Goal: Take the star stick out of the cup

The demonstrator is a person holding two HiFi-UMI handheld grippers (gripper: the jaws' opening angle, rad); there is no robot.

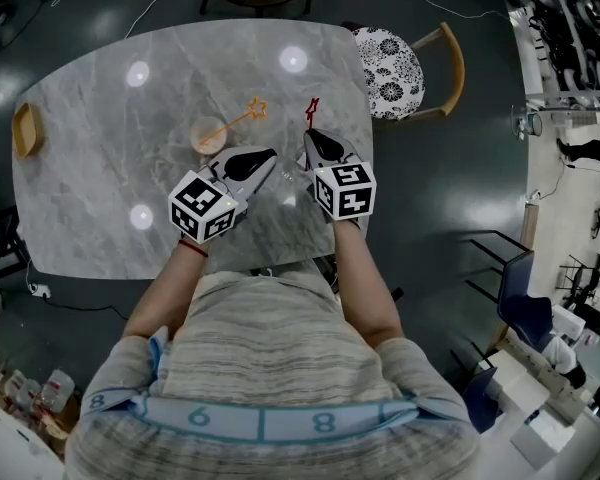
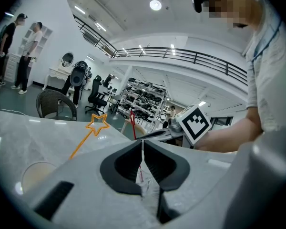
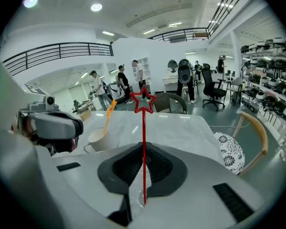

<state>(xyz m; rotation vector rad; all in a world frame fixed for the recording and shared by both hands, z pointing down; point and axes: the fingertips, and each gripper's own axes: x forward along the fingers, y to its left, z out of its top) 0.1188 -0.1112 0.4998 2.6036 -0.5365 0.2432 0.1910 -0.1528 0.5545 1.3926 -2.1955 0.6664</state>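
Note:
A cream cup (image 1: 208,135) stands on the marble table (image 1: 100,198) with an orange star stick (image 1: 252,110) leaning out of it toward the right. My right gripper (image 1: 311,138) is shut on a red star stick (image 1: 311,113), clear of the cup. In the right gripper view the red star stick (image 3: 144,128) rises upright from the closed jaws of my right gripper (image 3: 144,148), with the cup (image 3: 97,138) to the left. My left gripper (image 1: 269,158) sits just right of the cup, shut. The left gripper view shows my left gripper (image 2: 142,146) with jaws together and a thin pale sliver in the seam.
A chair with a patterned cushion (image 1: 392,56) stands at the table's far right corner. A small wooden dish (image 1: 25,128) lies at the left edge. Something clear and crinkled (image 1: 288,186) lies on the table between the two grippers. People stand in the far background (image 3: 119,82).

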